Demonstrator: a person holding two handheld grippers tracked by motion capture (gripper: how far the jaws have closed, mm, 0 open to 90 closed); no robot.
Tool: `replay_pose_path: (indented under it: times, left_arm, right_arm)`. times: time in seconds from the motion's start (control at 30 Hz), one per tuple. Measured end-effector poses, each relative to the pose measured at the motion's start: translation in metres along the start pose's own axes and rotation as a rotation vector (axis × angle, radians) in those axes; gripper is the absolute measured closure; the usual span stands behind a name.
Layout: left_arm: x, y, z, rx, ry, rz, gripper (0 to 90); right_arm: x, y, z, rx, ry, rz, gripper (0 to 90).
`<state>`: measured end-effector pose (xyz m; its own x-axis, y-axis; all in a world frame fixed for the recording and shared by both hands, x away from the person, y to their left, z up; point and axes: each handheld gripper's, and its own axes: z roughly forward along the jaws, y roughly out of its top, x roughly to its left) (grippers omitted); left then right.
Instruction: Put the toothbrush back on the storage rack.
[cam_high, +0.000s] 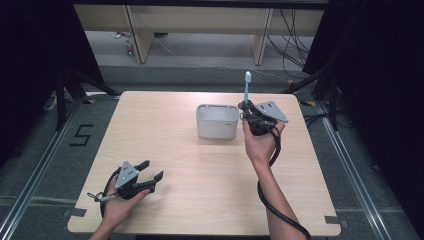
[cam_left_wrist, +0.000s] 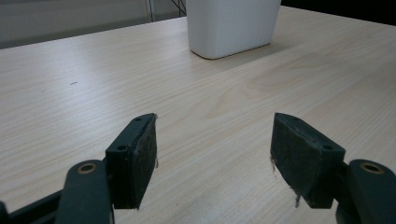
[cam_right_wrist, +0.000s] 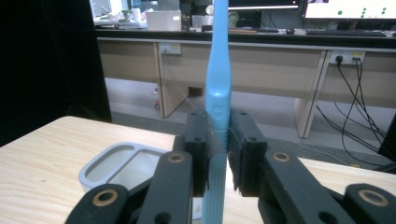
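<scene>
White holder (cam_high: 217, 121) sits mid-table, two compartments, and from here I see nothing inside either. My right gripper (cam_high: 248, 111) is just beside its right end, jaws clamped tight on the blue toothbrush (cam_high: 246, 90), which stands upright with the bristle head on top, raised off the table (cam_high: 200, 170). My left gripper (cam_high: 150, 170) rests near the front-left edge, jaws wide apart, holding nothing.

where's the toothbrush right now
The blue toothbrush stands upright, clamped in the right gripper, just right of the white holder at the far side of the table.
</scene>
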<state>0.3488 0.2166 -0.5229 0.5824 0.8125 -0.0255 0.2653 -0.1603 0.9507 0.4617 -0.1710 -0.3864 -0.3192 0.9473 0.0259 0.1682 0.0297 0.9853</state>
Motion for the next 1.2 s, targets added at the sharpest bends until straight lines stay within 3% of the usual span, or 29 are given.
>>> replay_pose_path:
  times: [0.23,0.27,0.3,0.5,0.73,0.8,0.83,1.2]
  left_arm:
    - [-0.001,0.000,-0.001,0.013,0.007,0.005,31.4]
    - [-0.001,0.000,-0.001,0.012,0.006,0.004,31.4]
    - [-0.001,0.000,-0.001,0.012,0.006,0.004,31.4]
    - [0.000,0.000,-0.001,0.012,0.005,0.000,31.4]
    - [0.000,0.000,0.000,-0.002,0.000,-0.002,31.4]
    - [0.000,0.000,0.000,0.000,-0.002,-0.001,31.4]
    - [0.000,0.000,0.000,0.001,-0.001,-0.002,31.4]
    - [0.000,0.000,0.000,0.002,-0.001,-0.002,31.4]
  right_arm:
    - [-0.001,-0.001,0.002,-0.037,-0.012,0.009,78.9]
    - [-0.004,-0.001,0.003,-0.045,-0.017,-0.026,78.9]
    - [-0.002,-0.001,0.003,-0.034,-0.011,0.002,78.9]
    - [-0.002,-0.001,0.007,-0.043,-0.011,0.011,78.9]
    - [-0.002,0.002,0.012,-0.057,-0.001,-0.007,78.9]
    - [0.000,0.003,0.012,-0.049,-0.003,0.017,78.9]
    - [-0.001,0.003,0.013,-0.055,0.000,0.000,78.9]
    - [0.004,0.006,0.019,-0.073,0.024,0.014,78.9]
